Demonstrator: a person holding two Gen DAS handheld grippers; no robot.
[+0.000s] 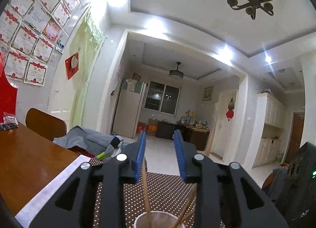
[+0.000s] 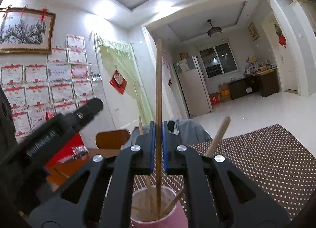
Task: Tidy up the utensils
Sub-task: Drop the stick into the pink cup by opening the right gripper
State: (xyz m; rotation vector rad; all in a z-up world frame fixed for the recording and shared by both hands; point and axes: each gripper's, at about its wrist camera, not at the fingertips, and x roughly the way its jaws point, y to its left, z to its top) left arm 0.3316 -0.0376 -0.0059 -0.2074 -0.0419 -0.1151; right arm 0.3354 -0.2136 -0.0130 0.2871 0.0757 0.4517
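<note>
Standing upright: slim brown wooden chopstick (image 2: 158, 97).

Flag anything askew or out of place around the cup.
Nothing spilled or damaged. The chopsticks in the pink cup lean at different angles: one light chopstick tilts far right, while the dark chopstick stands upright between the right gripper pads. The left gripper is open above the cup.
</note>
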